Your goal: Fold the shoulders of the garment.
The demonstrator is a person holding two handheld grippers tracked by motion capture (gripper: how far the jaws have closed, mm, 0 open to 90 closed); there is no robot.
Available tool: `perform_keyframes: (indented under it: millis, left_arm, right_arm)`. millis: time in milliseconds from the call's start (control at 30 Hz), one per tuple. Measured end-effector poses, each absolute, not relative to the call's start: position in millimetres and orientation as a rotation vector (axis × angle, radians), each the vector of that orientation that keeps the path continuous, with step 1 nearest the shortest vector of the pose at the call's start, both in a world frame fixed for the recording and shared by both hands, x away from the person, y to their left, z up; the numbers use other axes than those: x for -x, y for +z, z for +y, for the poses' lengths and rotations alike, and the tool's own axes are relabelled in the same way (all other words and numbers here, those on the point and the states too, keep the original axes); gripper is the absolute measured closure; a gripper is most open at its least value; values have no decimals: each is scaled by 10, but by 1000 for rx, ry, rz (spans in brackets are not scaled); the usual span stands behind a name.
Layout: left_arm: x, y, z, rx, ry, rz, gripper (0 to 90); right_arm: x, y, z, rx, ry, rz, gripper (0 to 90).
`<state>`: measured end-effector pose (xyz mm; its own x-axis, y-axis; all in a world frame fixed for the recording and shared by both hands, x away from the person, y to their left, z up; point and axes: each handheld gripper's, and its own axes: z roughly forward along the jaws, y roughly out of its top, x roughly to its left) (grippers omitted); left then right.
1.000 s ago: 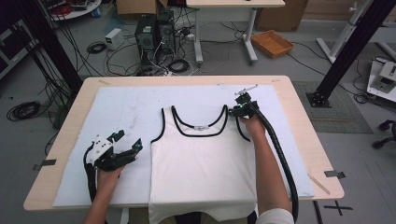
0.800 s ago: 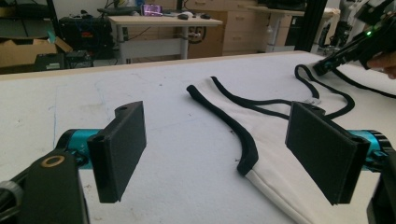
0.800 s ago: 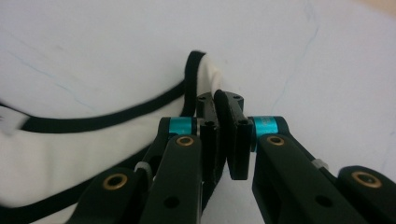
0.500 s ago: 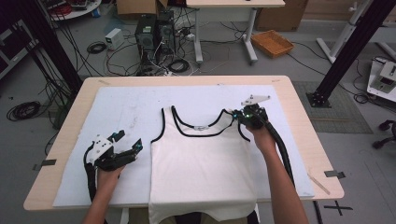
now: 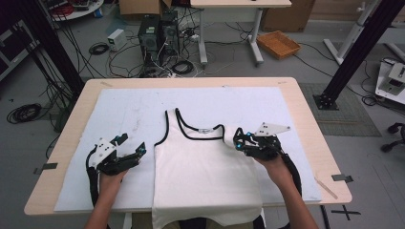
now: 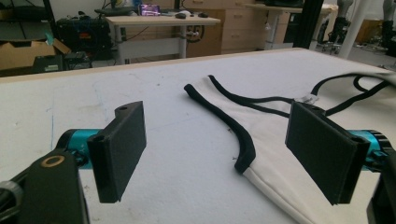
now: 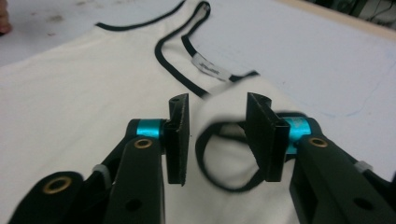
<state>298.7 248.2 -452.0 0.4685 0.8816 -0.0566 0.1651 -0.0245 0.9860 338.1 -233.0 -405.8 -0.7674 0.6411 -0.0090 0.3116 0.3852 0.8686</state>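
Observation:
A white tank top (image 5: 205, 176) with black trim lies flat on the white mat (image 5: 129, 109), neck toward the far side. Its right shoulder strap (image 5: 233, 130) is folded down onto the body. My right gripper (image 5: 239, 142) hovers just over that folded strap, jaws apart. In the right gripper view the strap's black loop (image 7: 224, 179) lies under and between the jaws of the right gripper (image 7: 217, 135), blurred. My left gripper (image 5: 132, 144) stands open on the mat, left of the shirt. In the left gripper view the tank top's (image 6: 280, 121) left armhole edge lies ahead of the left gripper (image 6: 217, 149).
The mat covers most of the wooden table (image 5: 305, 109). A strip of tape (image 5: 327, 188) lies near the front right corner. Beyond the far edge are computer towers (image 5: 157, 33), cables and an orange basket (image 5: 278, 44) on the floor.
My right gripper has come back toward me from the shirt's top right, bringing the right strap down folded over the body. The left gripper has stayed put.

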Motion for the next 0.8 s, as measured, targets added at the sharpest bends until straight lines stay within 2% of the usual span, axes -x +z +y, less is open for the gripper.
perform_keyframes:
  millis: [200, 433, 467, 500, 800]
  left_arm:
    - [-2986, -4520, 2482, -1508, 744, 961, 205]
    - [-2985, -4520, 2482, -1506, 740, 962, 204]
    - [-2986, -4520, 2484, -1507, 740, 961, 204]
    - [-2986, -4520, 2485, -1508, 740, 961, 204]
    - [-2986, -4519, 2483, -1511, 738, 958, 205]
  right_arm:
    - [-3307, -3992, -2154, -706, 1163, 2341, 605]
    - [-3517, -4272, -1762, -597, 831, 2481, 685]
    - [-3565, -4325, -1747, -606, 778, 2491, 722]
    - [-3613, -4349, -1766, -634, 753, 2493, 855]
    - [-3271, -3985, -2135, -706, 1337, 2316, 864]
